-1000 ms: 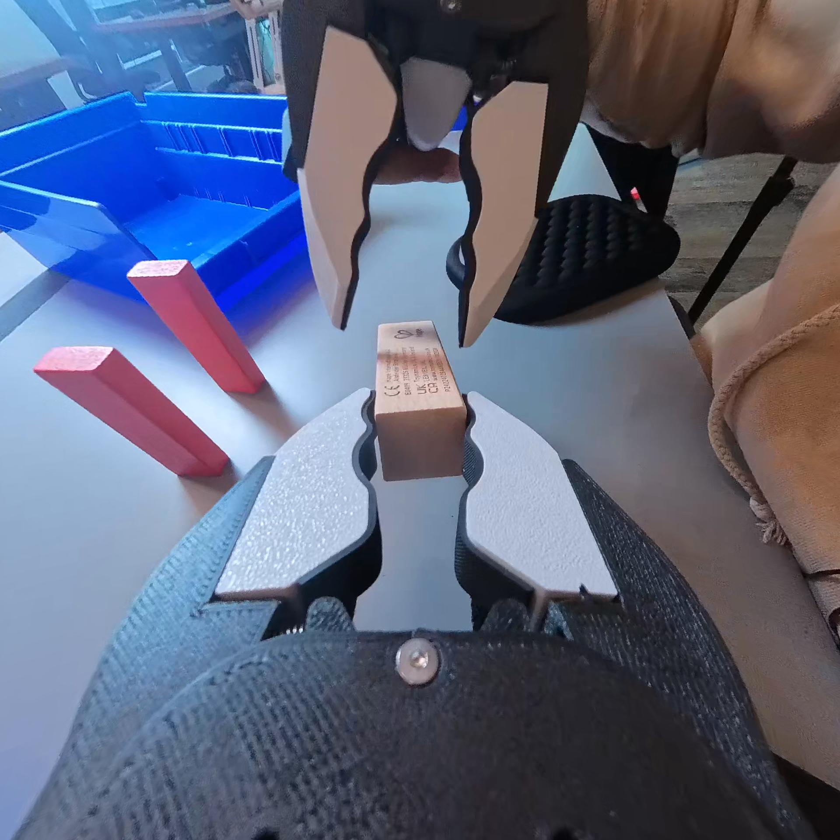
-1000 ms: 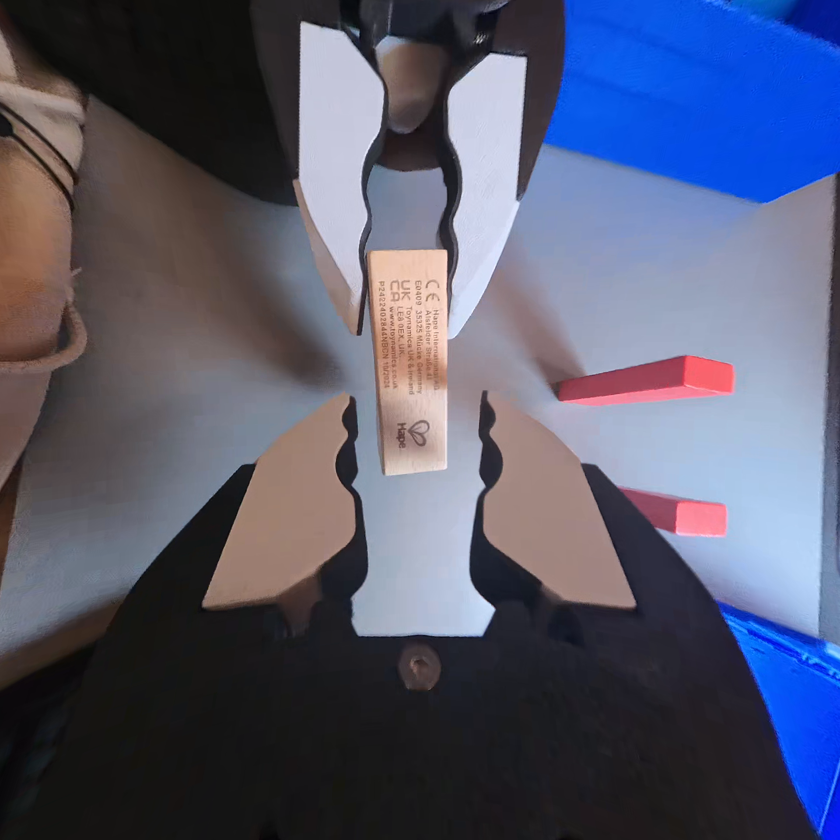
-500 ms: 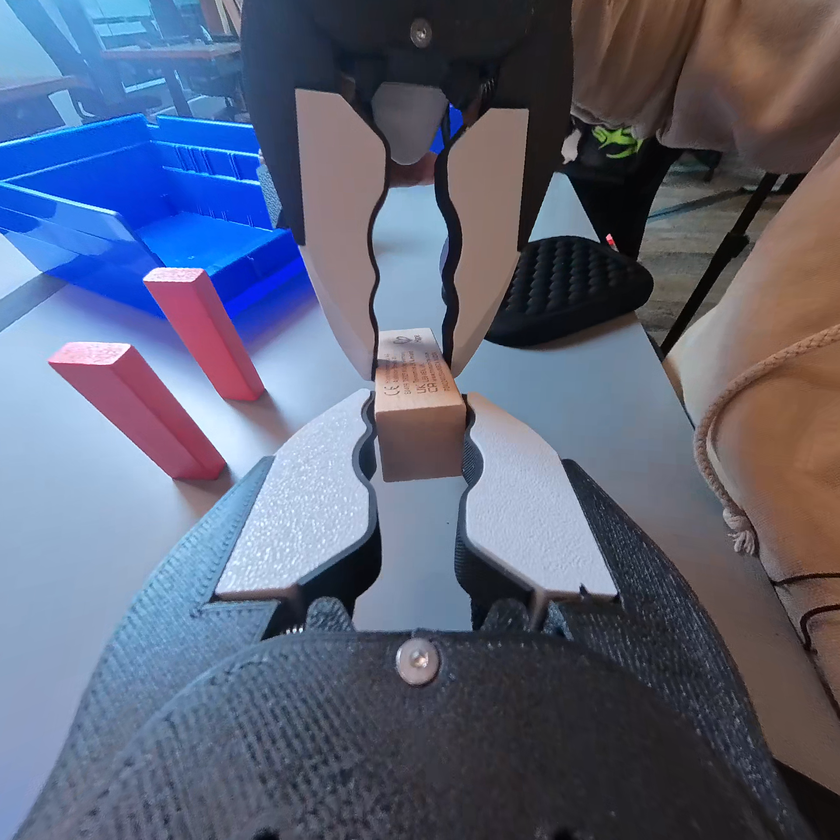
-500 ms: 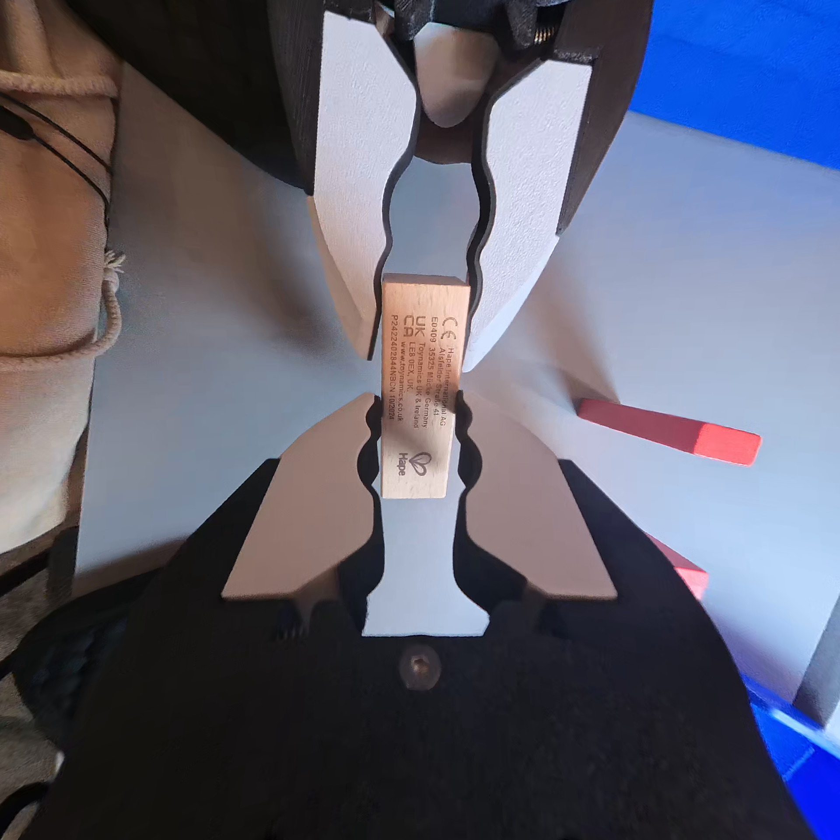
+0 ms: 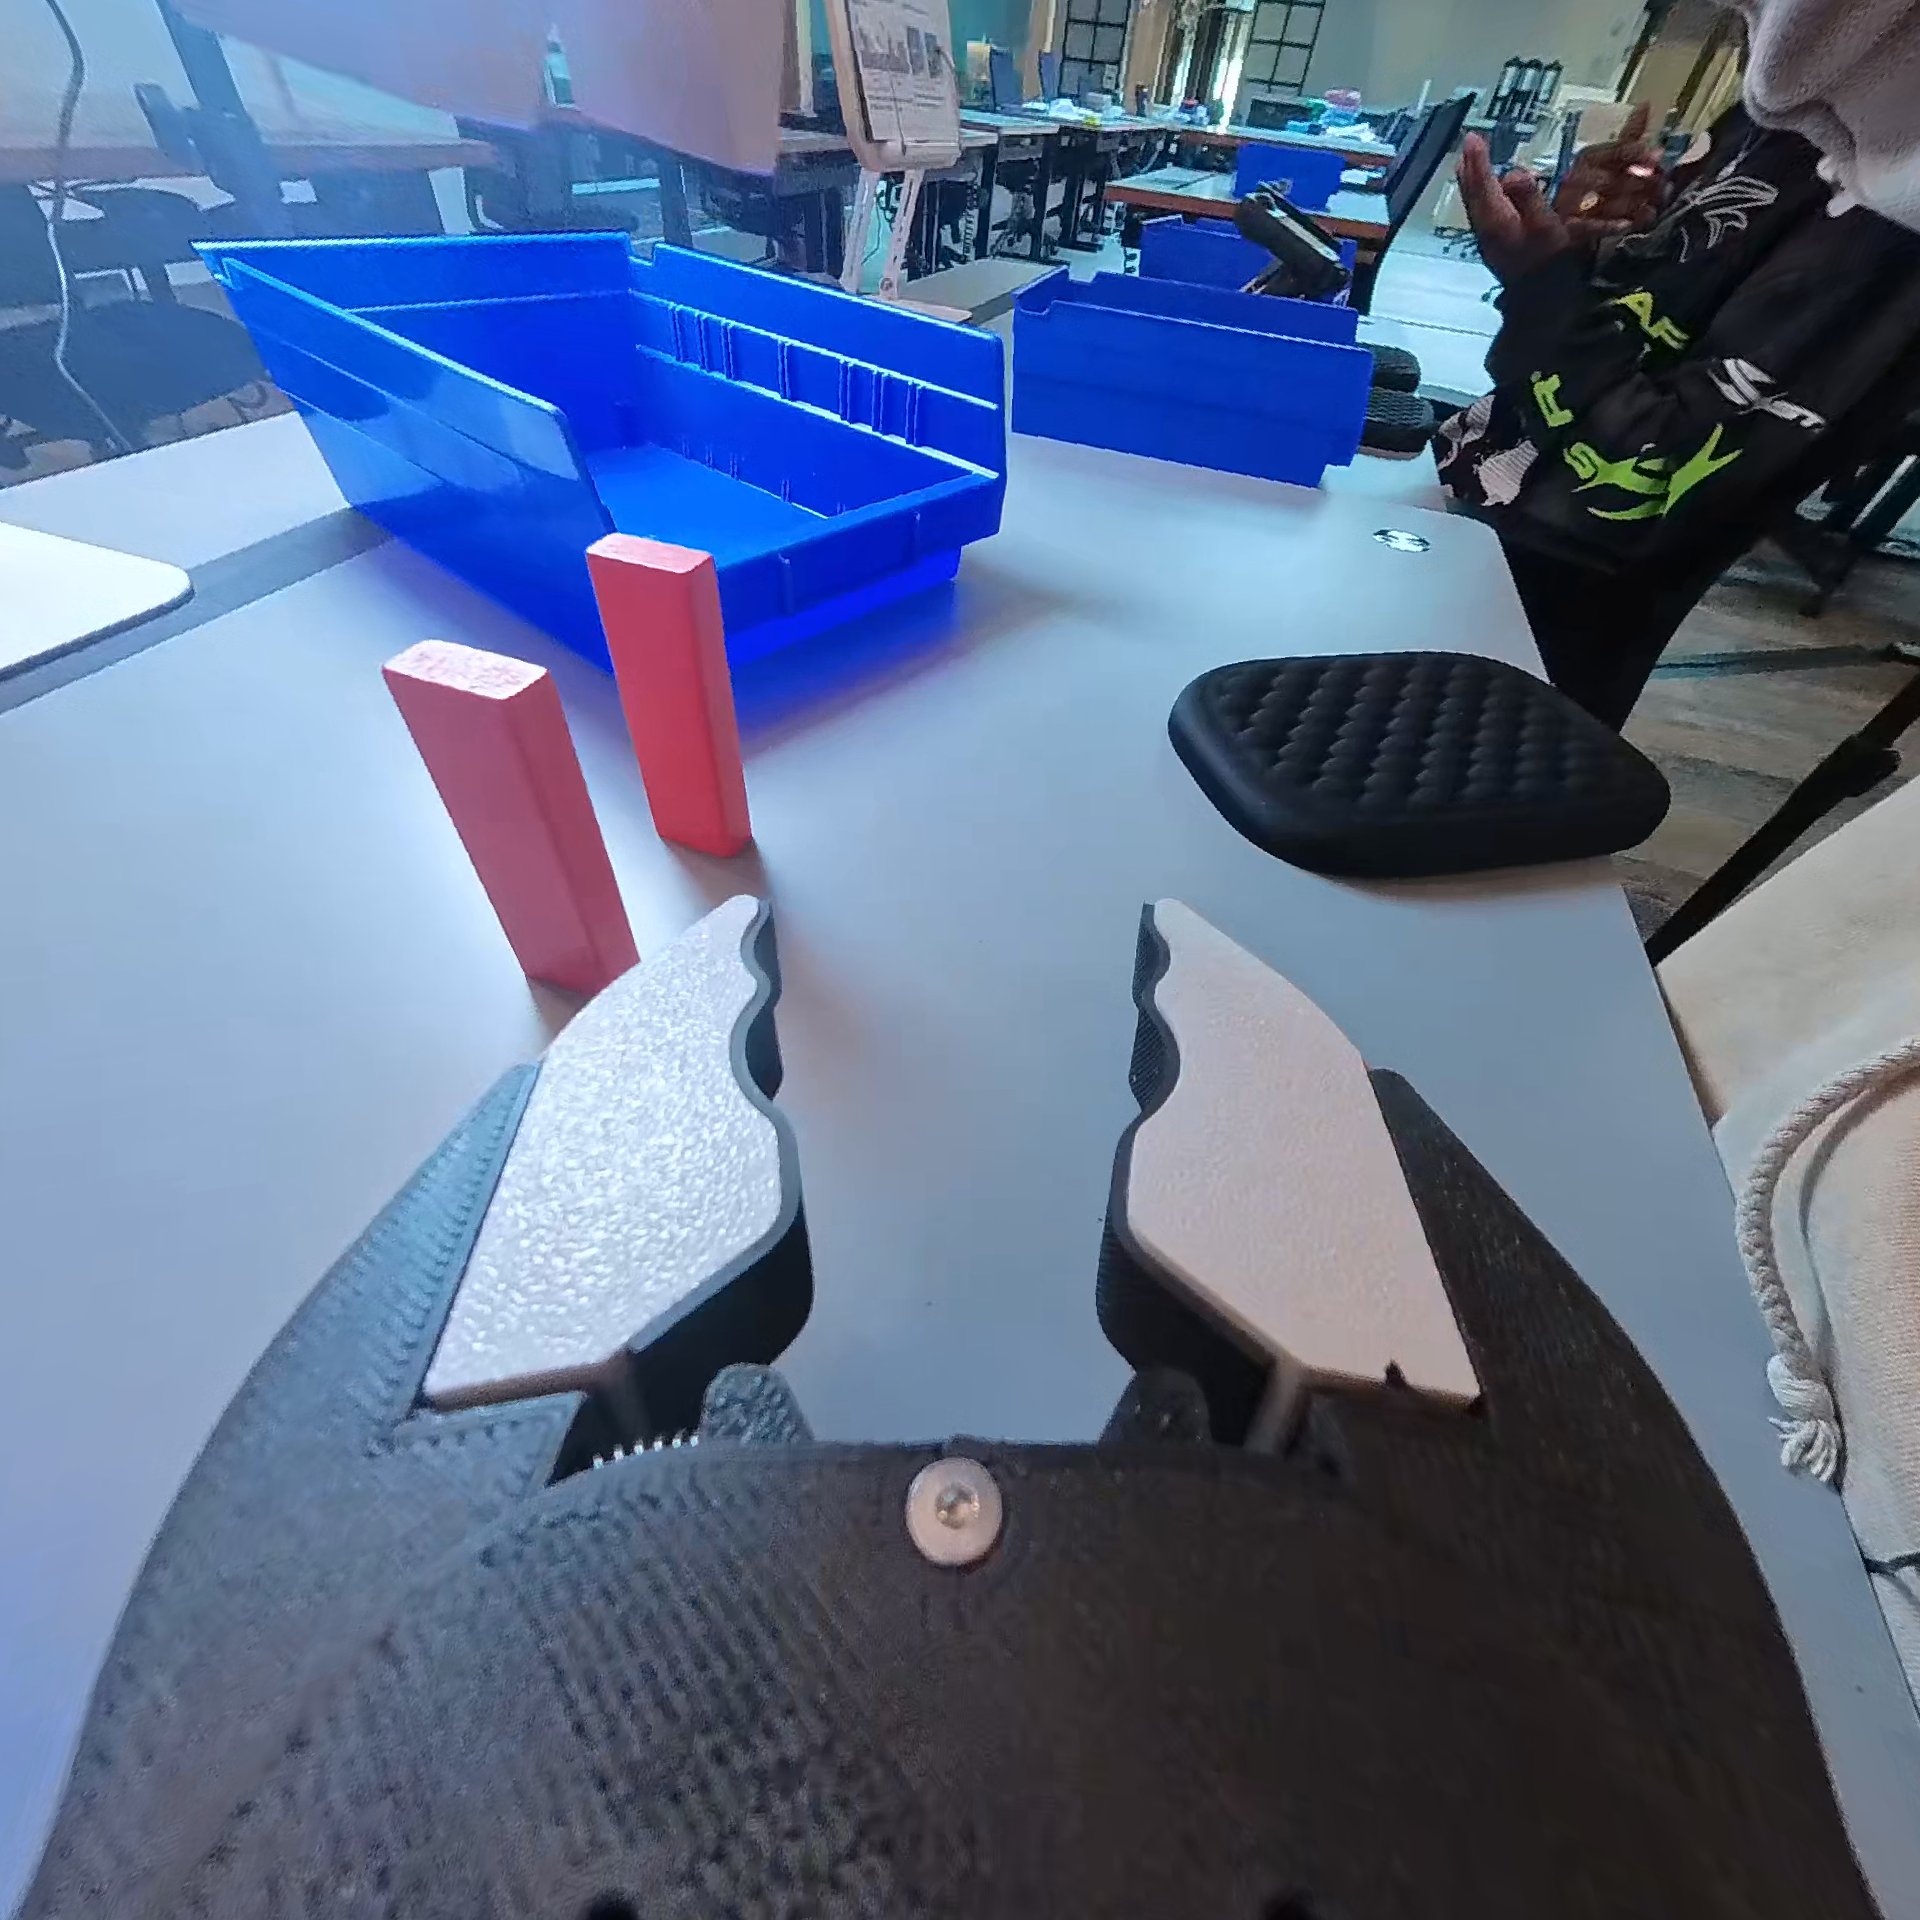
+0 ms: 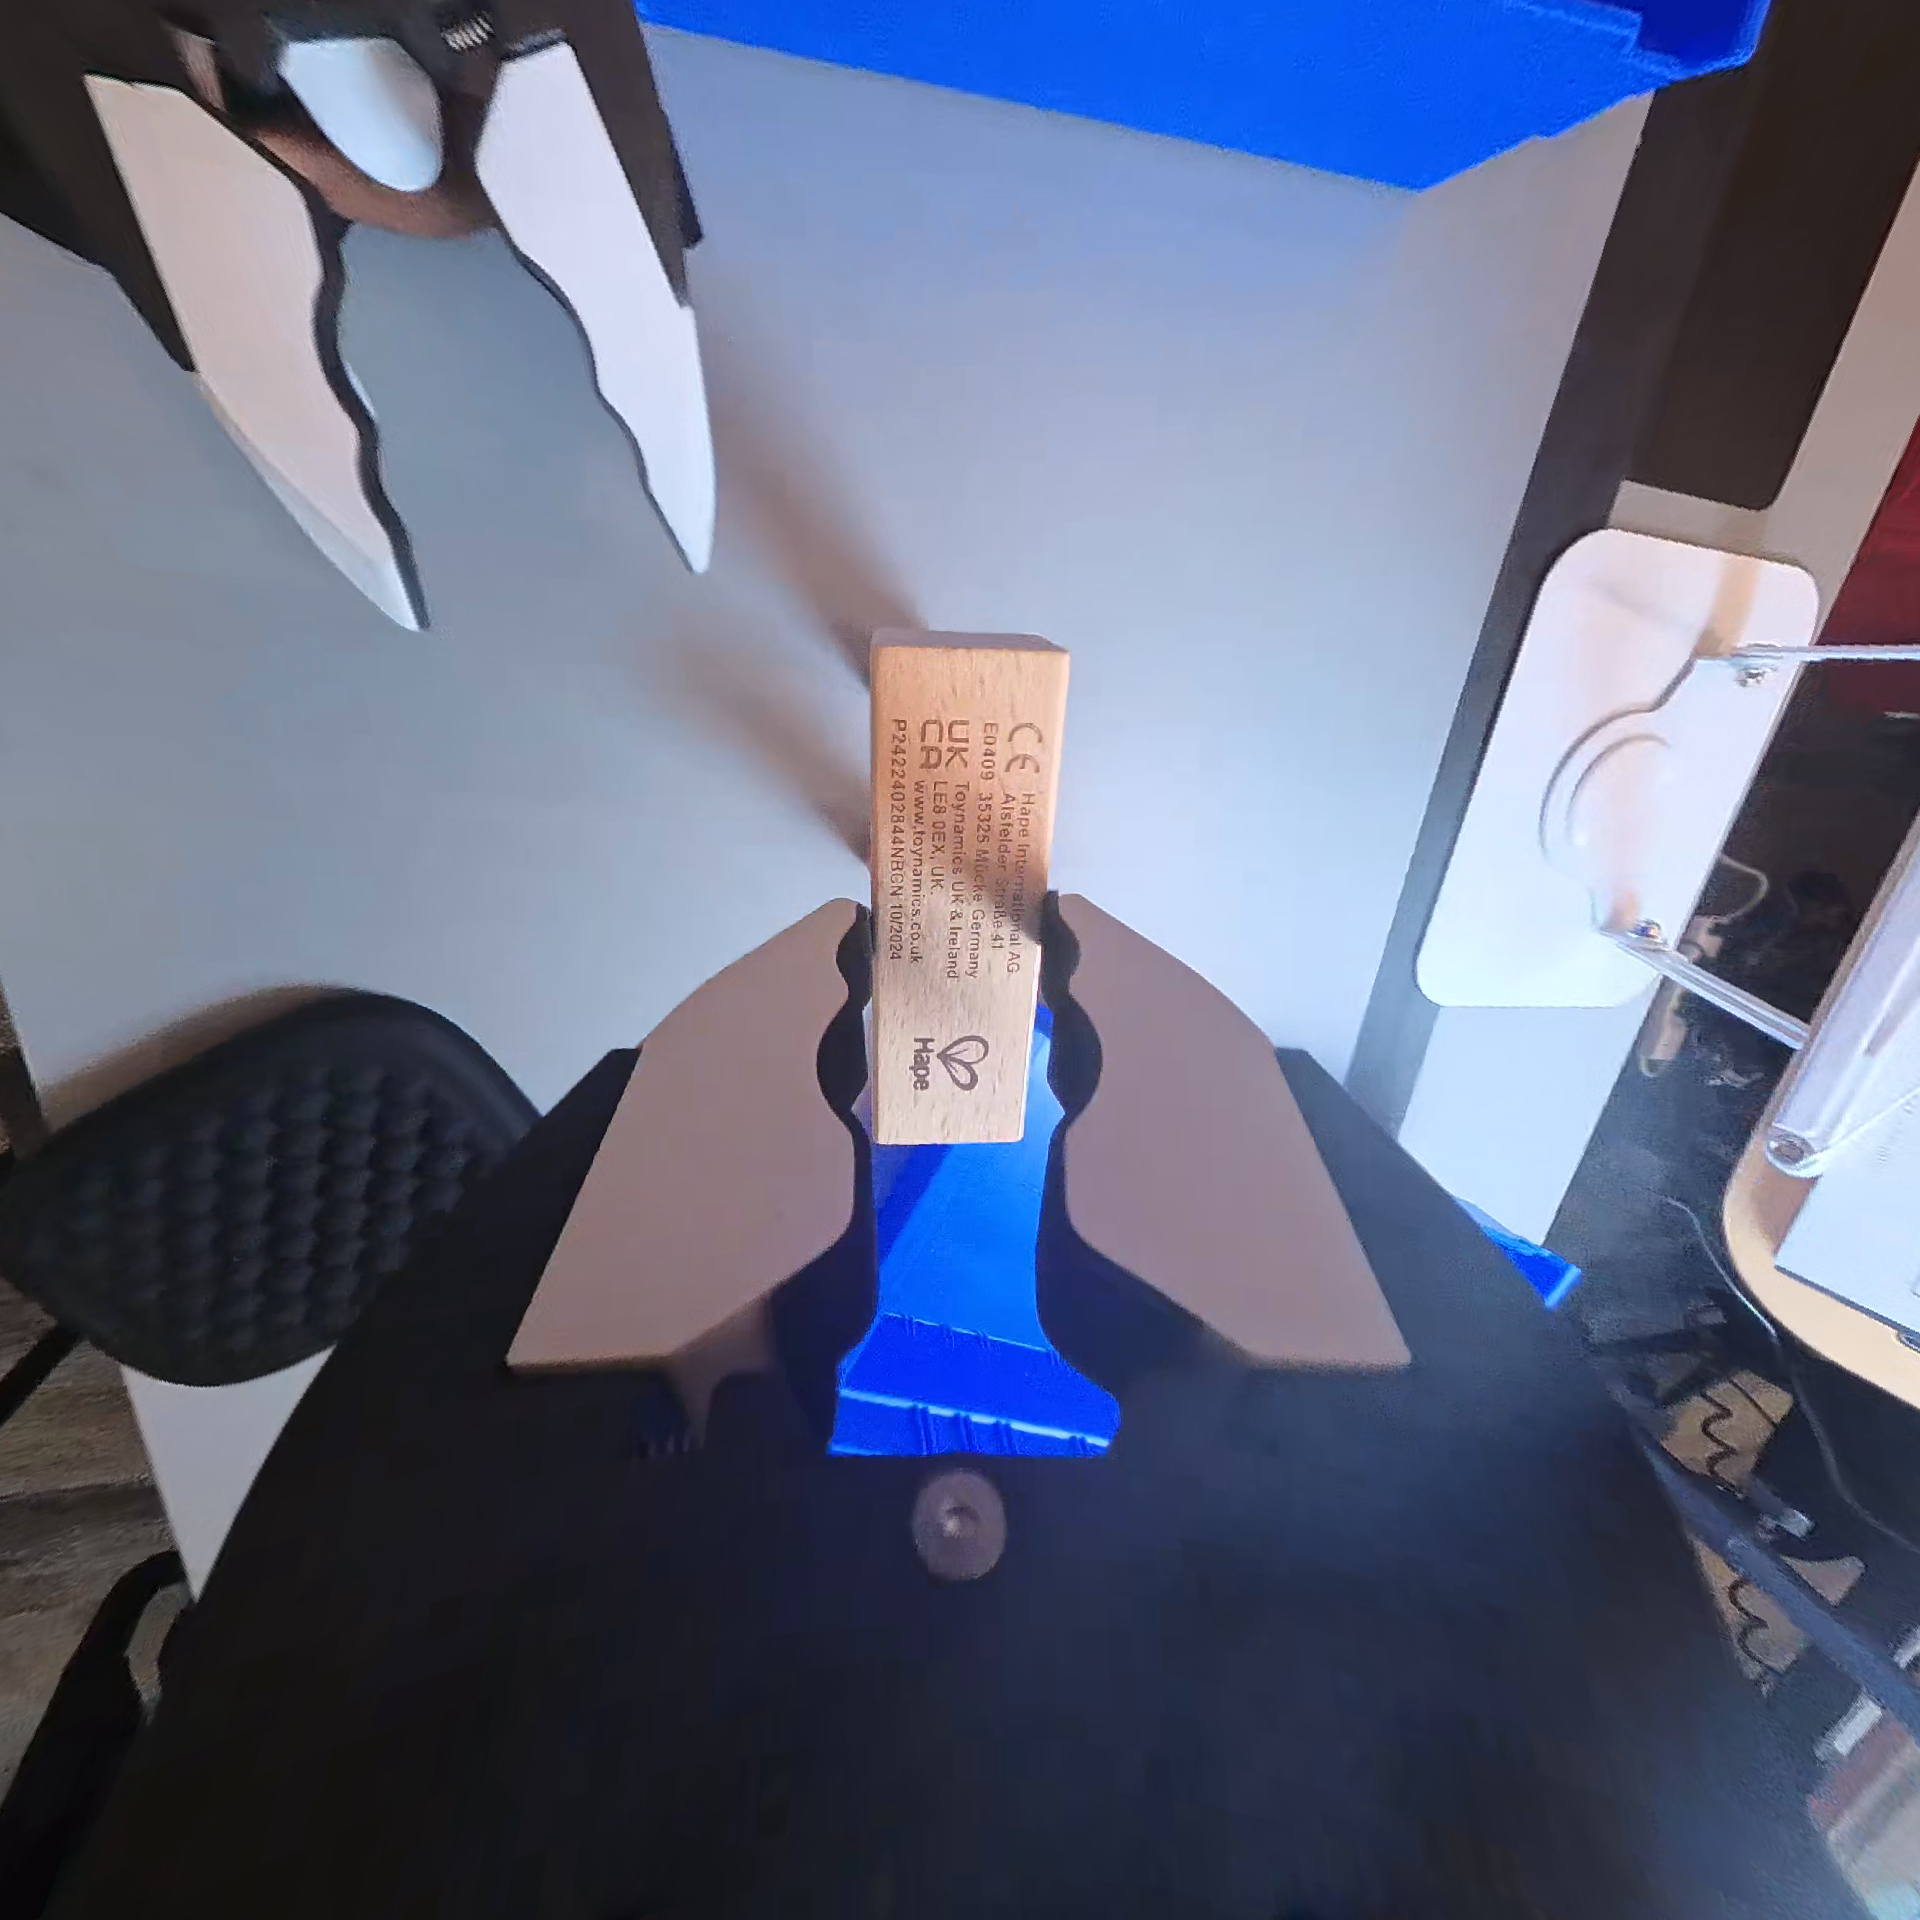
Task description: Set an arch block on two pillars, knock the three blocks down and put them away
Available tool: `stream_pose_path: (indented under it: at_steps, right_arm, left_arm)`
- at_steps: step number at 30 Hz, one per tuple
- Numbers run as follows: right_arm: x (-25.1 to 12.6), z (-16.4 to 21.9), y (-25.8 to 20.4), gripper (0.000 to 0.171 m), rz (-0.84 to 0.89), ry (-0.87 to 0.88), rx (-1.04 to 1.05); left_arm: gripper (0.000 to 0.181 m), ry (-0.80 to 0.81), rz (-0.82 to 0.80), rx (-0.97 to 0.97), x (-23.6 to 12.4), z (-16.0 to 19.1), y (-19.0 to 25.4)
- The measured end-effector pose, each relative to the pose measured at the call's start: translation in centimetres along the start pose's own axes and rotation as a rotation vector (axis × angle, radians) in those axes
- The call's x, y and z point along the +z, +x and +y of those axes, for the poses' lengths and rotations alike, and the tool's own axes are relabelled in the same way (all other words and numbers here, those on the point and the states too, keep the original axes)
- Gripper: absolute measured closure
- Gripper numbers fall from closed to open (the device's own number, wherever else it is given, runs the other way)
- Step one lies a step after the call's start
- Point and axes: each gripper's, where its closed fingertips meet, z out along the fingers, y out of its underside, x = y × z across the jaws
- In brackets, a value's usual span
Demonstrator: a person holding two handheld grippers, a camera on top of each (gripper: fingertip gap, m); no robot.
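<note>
Grey desk (image 5: pixel 935 727) carries two upright red pillars (image 5: pixel 665 686), left gripper (image 5: pixel 951 925) spread empty, right gripper (image 6: pixel 951 920) clamped on the wooden block (image 6: pixel 961 883).

The left hand-held gripper (image 5: pixel 956 1023) has a black, woven-textured printed body, two pale grey pebbled fingers (image 5: pixel 623 1174) with wavy black inner edges, and a silver screw (image 5: pixel 954 1509) centred behind them.
</note>
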Motion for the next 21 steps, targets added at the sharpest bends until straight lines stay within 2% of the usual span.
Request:
stream_pose_path:
  at_steps: [1,12,21]
  right_arm:
    - [0.1,0.1,0.4,0.14,-0.003,-0.007,0.0]
    - [5.6,1.9,0.9,0.14,-0.06,-0.056,0.041]
    - [7.2,2.1,1.0,0.14,-0.083,-0.039,0.05]
  left_arm:
    - [0.116,0.002,0.0,-0.007,0.0,0.0,-0.1]
    - [0.12,-0.051,0.018,0.025,0.6,0.9,0.3]
    - [0.122,-0.082,0.022,0.051,0.8,1.5,0.5]
